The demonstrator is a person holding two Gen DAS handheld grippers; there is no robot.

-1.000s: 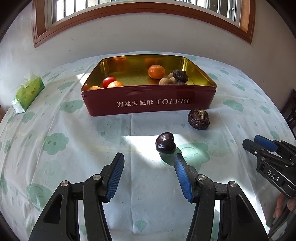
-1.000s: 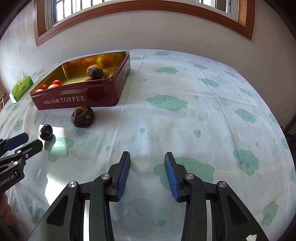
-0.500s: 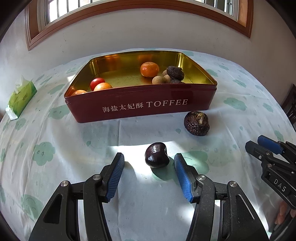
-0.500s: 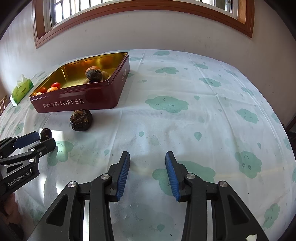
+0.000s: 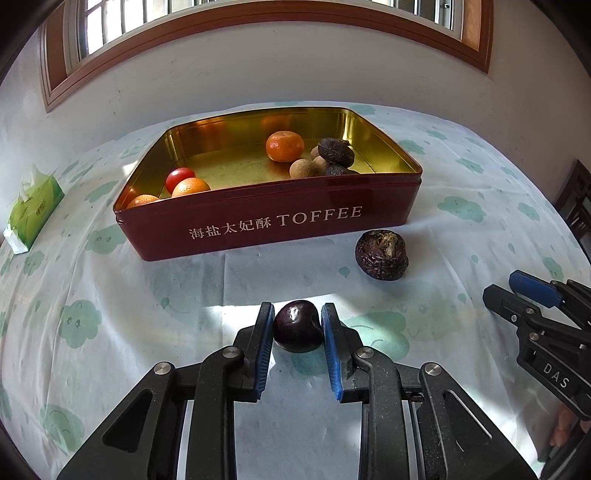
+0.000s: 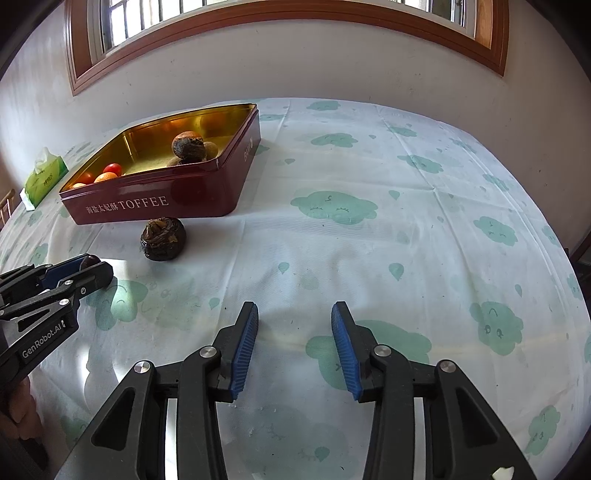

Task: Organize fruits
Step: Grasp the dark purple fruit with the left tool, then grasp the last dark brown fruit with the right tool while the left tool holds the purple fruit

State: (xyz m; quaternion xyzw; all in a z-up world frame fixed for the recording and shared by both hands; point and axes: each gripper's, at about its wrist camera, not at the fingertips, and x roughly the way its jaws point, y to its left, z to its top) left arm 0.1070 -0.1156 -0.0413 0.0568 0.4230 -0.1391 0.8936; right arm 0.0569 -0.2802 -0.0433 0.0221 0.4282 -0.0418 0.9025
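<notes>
Sunlit cloud-print cloth (image 6: 424,229) covers the table under both my tools. Nearest, my left gripper (image 5: 297,328) has just closed its blue pads on the dark plum (image 5: 297,325), which sits on the cloth between them in a bright patch. My right gripper (image 6: 294,332) hangs partly open over bare cloth, nothing between its jaws. Just beyond the plum lies a wrinkled brown fruit (image 5: 382,254), near the front of the red tin (image 5: 266,225). Inside the tin I see oranges (image 5: 284,146), a tomato (image 5: 180,177) and more brown fruit. Off to the left rests a green tissue pack (image 5: 33,210); behind, a wall and wood-framed window (image 5: 258,14).
</notes>
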